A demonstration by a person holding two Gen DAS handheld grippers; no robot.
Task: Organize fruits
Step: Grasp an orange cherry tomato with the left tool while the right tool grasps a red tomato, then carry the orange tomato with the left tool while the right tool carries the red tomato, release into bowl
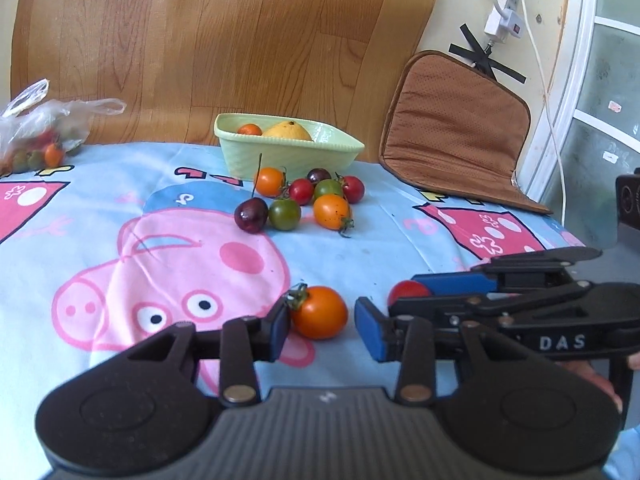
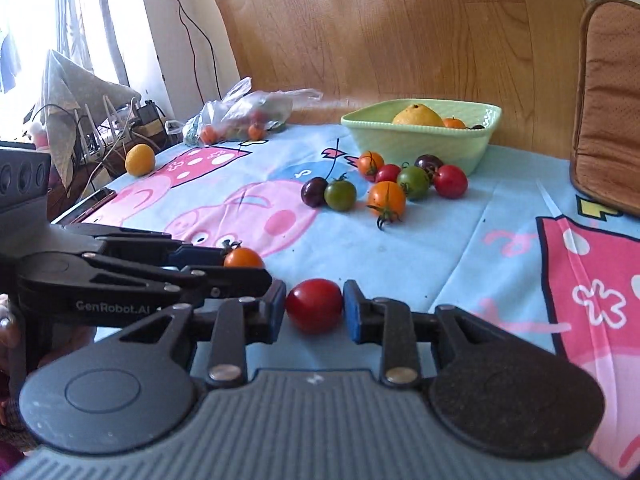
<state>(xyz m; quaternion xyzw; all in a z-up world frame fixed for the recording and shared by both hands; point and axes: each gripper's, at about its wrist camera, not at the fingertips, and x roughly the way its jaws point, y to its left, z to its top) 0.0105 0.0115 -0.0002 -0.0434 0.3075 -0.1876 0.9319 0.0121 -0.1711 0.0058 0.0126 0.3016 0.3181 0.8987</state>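
Right up front, the right gripper (image 2: 314, 307) has a red tomato (image 2: 314, 305) sitting between its blue pads, and both pads look pressed against its sides, so I'd call that pinched. Whether it's lifted off the cloth or just resting on it, can't tell from these angles.

Left gripper (image 1: 322, 326) is a different story: an orange tomato (image 1: 319, 312) sits between its jaws, touching the left pad, but there's a visible gap on the right side. So jaws slightly spread, not really clamped on it yet. The two grippers are right next to each other near the front edge of the tabletop (image 1: 400, 220), which is covered by a cartoon pig cloth.

Progress-wise, I'd say early days. The green bowl (image 1: 280, 152) at the back holds only a big yellow fruit (image 1: 289, 131) and a small orange one (image 1: 250, 129), maybe something dark too. Just in front of the bowl there's a loose cluster: orange, red and green tomatoes plus a dark cherry (image 1: 251, 215) with a long stem. A plastic bag (image 1: 44, 128) at the far left has more small fruit in it, and a yellow fruit (image 2: 139, 159) sits alone by the far edge.

So my guess is most of the sorting is left, starting with these two tomatoes.
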